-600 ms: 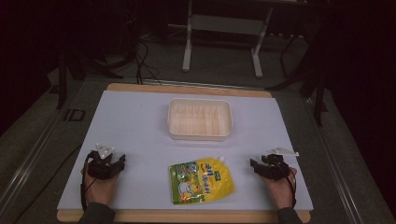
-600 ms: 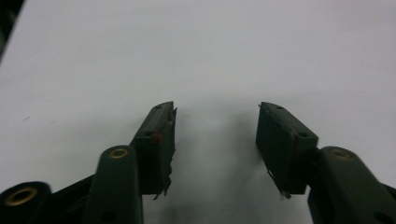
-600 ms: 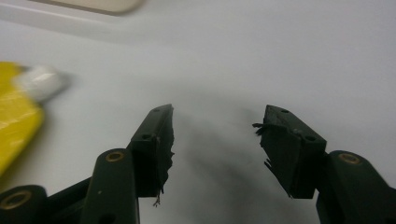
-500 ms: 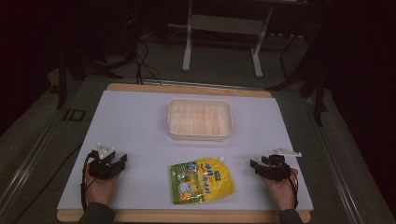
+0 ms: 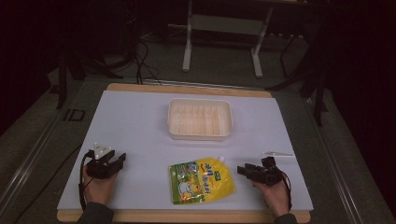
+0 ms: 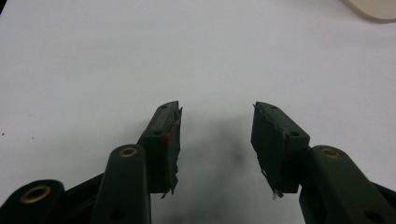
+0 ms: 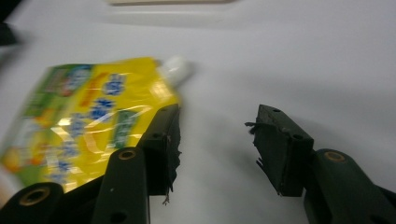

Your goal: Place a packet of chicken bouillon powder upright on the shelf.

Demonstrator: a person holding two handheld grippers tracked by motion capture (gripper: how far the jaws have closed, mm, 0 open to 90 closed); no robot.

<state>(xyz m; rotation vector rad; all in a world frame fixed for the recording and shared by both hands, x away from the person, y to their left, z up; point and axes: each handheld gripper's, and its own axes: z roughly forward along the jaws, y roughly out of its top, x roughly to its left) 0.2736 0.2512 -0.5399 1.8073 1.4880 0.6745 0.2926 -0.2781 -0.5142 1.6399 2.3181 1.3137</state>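
Both tongs are released and empty: the left gripper [image 5: 106, 164] at lower left, the right gripper [image 5: 258, 172] at lower right, its jaws turned toward the yellow spouted pouch [image 5: 201, 181] lying flat at bottom centre. The slick film could slip a shallow pinch, well short of the cream tray [image 5: 199, 118] at centre.

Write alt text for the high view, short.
A yellow and green spouted pouch lies flat near the front edge of a white table, between the left hand-held gripper and the right hand-held gripper, each held in a hand and resting on the table apart from the pouch. An empty cream tray sits farther back, at the middle.
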